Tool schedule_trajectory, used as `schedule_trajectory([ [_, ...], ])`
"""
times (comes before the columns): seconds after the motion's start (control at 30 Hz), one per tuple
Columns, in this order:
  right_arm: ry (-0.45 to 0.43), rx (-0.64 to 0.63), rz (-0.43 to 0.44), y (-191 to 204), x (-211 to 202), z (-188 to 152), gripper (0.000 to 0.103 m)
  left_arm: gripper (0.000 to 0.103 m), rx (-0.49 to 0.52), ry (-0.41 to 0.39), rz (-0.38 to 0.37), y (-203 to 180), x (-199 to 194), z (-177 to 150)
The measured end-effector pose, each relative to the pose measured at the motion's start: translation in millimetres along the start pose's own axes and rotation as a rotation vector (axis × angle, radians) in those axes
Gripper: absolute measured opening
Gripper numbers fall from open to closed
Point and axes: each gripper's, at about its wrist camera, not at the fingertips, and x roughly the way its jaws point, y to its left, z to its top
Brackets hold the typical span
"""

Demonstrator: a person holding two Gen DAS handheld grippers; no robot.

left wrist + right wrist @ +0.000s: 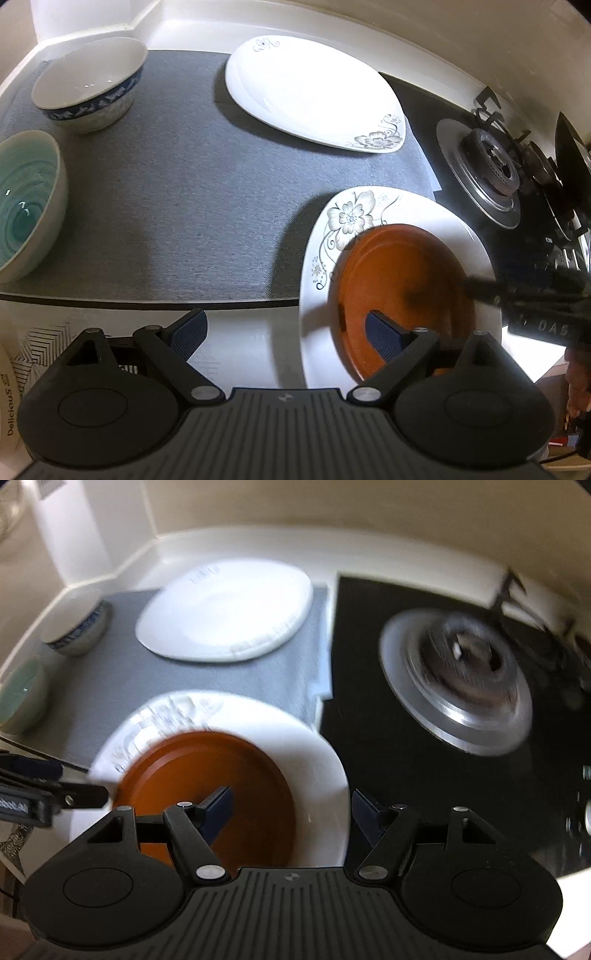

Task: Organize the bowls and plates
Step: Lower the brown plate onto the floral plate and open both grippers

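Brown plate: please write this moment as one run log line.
brown plate on floral plate | left gripper open | right gripper open | bowls unstacked

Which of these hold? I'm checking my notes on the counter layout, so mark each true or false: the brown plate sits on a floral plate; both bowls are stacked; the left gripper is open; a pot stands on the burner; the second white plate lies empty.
1. The round brown plate sits on the white floral plate: true.
2. The bowls are stacked: false. The blue-patterned white bowl and the teal-glazed bowl stand apart on the grey mat.
3. The left gripper is open: true.
4. A pot stands on the gas burner: false, it is bare.
5. The far white floral plate is empty: true.
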Motion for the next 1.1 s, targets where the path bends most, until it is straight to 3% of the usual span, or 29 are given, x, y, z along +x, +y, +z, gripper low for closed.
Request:
schedule_trajectory([
  [0.1, 0.043, 0.038, 0.024, -1.9, 4.6, -6.6, 0.076, 0.095, 0.014, 0.004, -0.013, -3.6, 2.3, 1.3],
  [0.43, 0.039, 0.034, 0.017, 13.4, 11.3, -6.6, 0.077, 0.095, 0.002, 0.0, -0.015, -0.8, -0.6, -1.3],
  [0.87, 0.019, -0.036, 0.069, 44.0, 16.9, 5.4, 0.077, 0.095, -0.064, -0.009, 0.018, 15.5, -8.8, -6.5],
  [1.1, -0.01, -0.052, 0.085, 41.0, 4.3, 4.0, 0.076, 0.096, -0.059, -0.027, 0.06, 16.6, -21.2, -6.5],
])
